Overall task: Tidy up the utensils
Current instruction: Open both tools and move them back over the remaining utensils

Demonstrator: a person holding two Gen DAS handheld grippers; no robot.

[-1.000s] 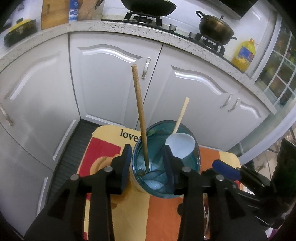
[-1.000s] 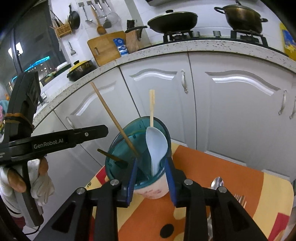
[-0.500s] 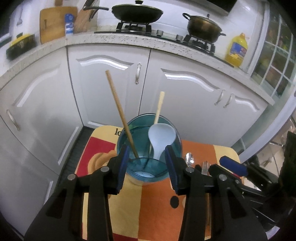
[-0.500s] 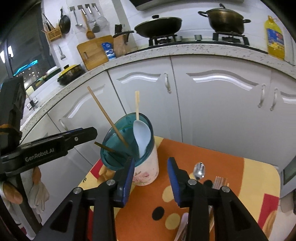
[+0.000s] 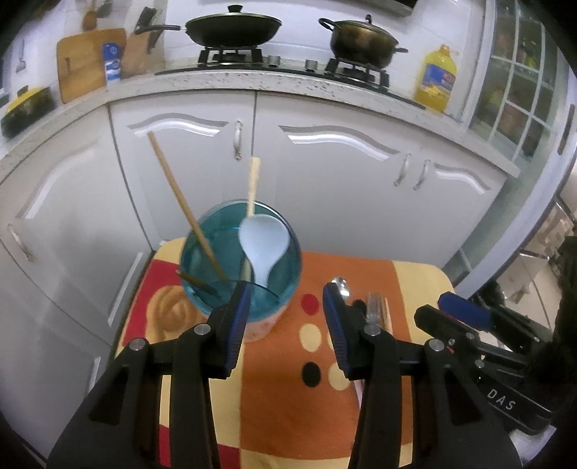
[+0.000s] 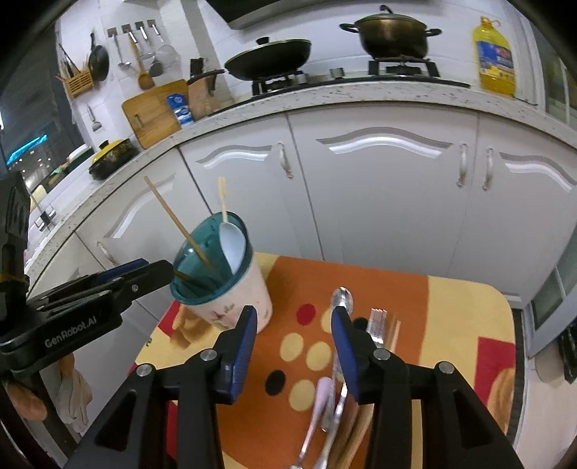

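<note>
A teal-lined cup (image 5: 202,252) (image 6: 249,292) stands on the left of a small table with an orange-and-yellow cloth (image 5: 288,397) (image 6: 450,310). In it lean a wooden chopstick (image 5: 180,202) (image 6: 173,216) and a white spoon (image 5: 263,241) (image 6: 232,245) with a pale wooden stick behind it. A metal spoon (image 5: 340,285) (image 6: 342,299), a fork (image 6: 378,321) and a pink-handled utensil (image 6: 319,397) lie to the right of the cup. My left gripper (image 5: 285,292) hovers just in front of the cup, jaws opening, nothing between them. My right gripper (image 6: 294,317) hangs between cup and spoon, jaws opening and empty.
White cabinet doors (image 6: 378,202) rise right behind the table. Above them a counter carries a wok (image 5: 232,25), a pot (image 5: 360,39) and a yellow oil bottle (image 6: 494,57). A gloved hand (image 6: 72,397) holds the left gripper at the table's left edge.
Both grippers have pulled back from the cup, which they stood around a second ago, and their jaws have widened. The cup now stands free, farther off in both views.
</note>
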